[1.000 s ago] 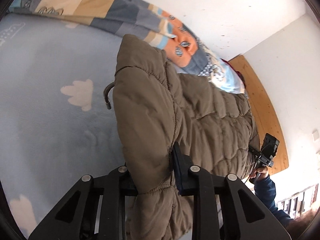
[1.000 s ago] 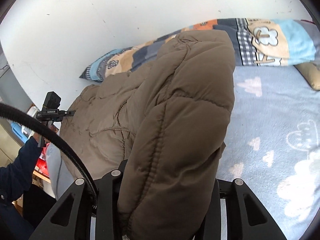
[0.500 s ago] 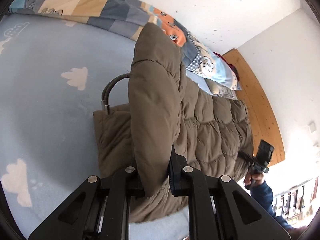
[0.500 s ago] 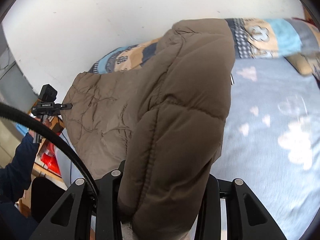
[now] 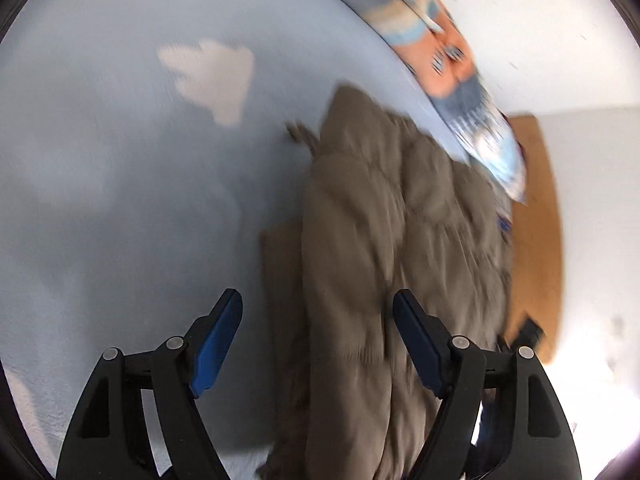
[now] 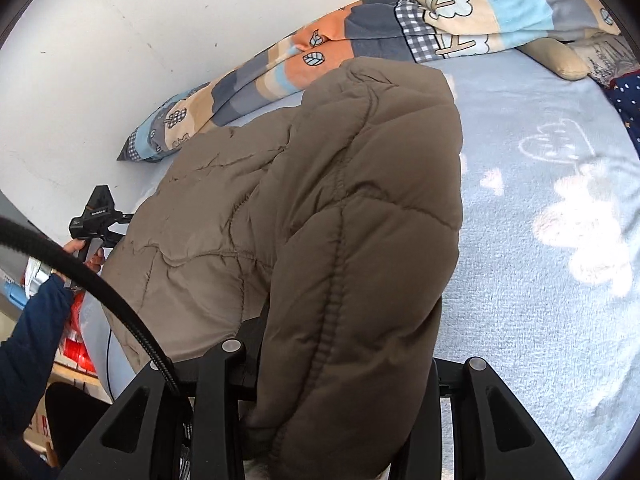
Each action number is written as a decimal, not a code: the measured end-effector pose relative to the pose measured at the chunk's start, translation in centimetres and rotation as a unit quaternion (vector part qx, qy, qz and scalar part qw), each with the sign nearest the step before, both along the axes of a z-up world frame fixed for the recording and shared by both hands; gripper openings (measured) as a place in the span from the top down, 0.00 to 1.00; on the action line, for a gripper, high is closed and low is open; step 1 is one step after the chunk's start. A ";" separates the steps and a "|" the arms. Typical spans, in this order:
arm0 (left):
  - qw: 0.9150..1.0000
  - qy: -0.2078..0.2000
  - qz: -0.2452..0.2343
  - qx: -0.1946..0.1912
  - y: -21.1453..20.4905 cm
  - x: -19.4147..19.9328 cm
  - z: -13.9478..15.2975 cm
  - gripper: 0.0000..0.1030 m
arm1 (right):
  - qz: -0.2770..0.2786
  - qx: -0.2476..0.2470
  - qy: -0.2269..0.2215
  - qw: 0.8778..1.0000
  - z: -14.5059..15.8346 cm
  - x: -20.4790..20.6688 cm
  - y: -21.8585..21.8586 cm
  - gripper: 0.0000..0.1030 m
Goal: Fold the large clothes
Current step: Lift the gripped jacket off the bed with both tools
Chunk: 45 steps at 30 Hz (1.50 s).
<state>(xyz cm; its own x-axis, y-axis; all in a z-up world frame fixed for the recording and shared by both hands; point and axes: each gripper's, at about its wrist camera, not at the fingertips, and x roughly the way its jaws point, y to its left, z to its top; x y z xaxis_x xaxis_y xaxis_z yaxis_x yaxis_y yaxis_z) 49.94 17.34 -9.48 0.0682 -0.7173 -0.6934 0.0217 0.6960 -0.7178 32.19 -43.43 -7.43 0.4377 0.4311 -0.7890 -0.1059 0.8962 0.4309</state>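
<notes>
Left wrist view, blurred by motion. Pale blue blanket (image 5: pixel 120 200) with a cream cloud patch fills the field from 9 to 12 o'clock. Left gripper (image 5: pixel 318 316) sits at 6 o'clock, its jaws opening; blue pads stand well apart. A fold of the brown padded coat (image 5: pixel 400 220) lies between them, but neither pad presses on it. The coat runs from 6 o'clock up toward 1 o'clock, spread on the blanket. Patchwork quilt (image 5: pixel 452 76) lies along the far edge at 1 o'clock, against the white wall (image 5: pixel 540 20). Wooden board (image 5: pixel 536 216) at 3 o'clock.

Right wrist view, sharp. At 9 o'clock a hand (image 6: pixel 86 252) in a dark blue sleeve (image 6: pixel 32 328) holds the left gripper's handle, just beside the coat's left edge. A black ribbed cable (image 6: pixel 100 292) arcs from 9 toward 7 o'clock. The coat (image 6: pixel 320 220) takes the centre: its flat body lies on the bed from 9 to 11 o'clock, and a thick puffed fold rises from 6 o'clock to the centre. Right gripper (image 6: pixel 336 412) at 6 o'clock is clamped on that fold; the fingertips are buried in the padding. The quilt (image 6: pixel 440 20) stretches from 10 to 2 o'clock along the wall. A tan pillow (image 6: pixel 560 60) lies at 2 o'clock. The blanket (image 6: pixel 540 280) covers 3 to 5 o'clock.
</notes>
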 end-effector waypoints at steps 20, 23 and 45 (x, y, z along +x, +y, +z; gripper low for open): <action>0.992 -0.048 -0.115 0.001 -4.7 -0.7 -1.1 0.59 | 0.002 0.019 0.028 0.999 -1.6 0.8 -0.3 0.60; 0.992 -0.058 -0.111 0.009 -5.0 -1.0 -0.4 0.64 | 0.001 0.020 0.032 0.999 -1.9 1.0 -0.2 0.60; 0.983 -0.179 -0.043 -0.002 -4.9 -10.4 11.1 0.72 | 0.052 0.034 -0.057 0.996 4.0 -2.6 1.1 0.61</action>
<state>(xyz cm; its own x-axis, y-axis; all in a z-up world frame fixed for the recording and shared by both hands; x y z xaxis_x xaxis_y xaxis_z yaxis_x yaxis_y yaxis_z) 39.51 12.47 1.58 0.2457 -0.7339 -0.6332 0.3317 0.6775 -0.6565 29.60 -42.30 -3.40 0.4733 0.5298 -0.7038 -0.2487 0.8468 0.4702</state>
